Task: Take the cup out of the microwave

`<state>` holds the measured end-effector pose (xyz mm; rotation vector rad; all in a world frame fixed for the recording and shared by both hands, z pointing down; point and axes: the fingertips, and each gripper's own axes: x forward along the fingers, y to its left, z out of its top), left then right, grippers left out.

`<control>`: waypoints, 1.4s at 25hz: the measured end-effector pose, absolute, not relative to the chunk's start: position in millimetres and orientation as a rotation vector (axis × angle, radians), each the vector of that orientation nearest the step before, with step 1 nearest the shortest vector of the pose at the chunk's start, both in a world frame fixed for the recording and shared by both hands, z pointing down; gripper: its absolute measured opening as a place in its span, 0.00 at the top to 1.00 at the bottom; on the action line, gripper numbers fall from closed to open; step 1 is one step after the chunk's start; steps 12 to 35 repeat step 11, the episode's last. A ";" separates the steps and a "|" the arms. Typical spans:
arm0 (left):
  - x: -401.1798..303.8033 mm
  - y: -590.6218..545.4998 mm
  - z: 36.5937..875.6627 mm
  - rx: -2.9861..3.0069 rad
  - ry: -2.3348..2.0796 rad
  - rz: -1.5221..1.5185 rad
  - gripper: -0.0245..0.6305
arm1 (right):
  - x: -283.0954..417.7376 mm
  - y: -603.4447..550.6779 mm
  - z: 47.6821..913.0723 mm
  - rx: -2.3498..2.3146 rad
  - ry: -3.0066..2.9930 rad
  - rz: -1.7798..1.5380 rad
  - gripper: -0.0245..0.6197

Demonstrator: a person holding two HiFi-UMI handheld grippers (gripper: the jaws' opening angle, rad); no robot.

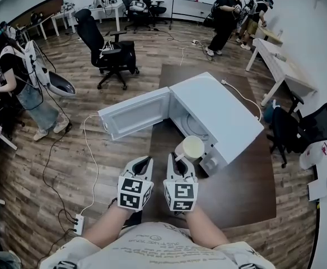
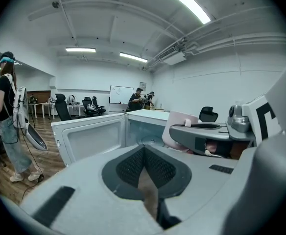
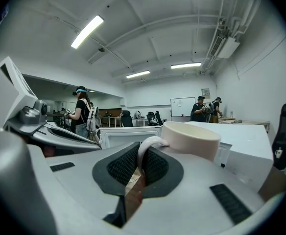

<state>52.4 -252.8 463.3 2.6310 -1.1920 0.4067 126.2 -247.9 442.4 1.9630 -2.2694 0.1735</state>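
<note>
Right hand-held gripper [image 3: 142,166] on cup [image 3: 191,140] handle

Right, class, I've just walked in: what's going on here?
A person holds a gripper in each hand at a white microwave whose door stands open. The right gripper is shut on the handle of a pale cup, held just in front of the opening. The left gripper is shut and empty beside it.

Right gripper [image 1: 179,160] holds cup [image 1: 191,147] outside open microwave [image 1: 219,114].
</note>
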 end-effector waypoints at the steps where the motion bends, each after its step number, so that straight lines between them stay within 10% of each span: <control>1: 52.2 -252.6 463.5 2.632 -1.189 0.408 0.94 | 125.4 -248.2 443.0 1.963 -2.269 0.174 0.93; 35: 54.0 -242.1 466.4 2.651 -1.155 0.420 0.94 | 125.1 -243.8 443.6 1.966 -2.262 0.182 0.93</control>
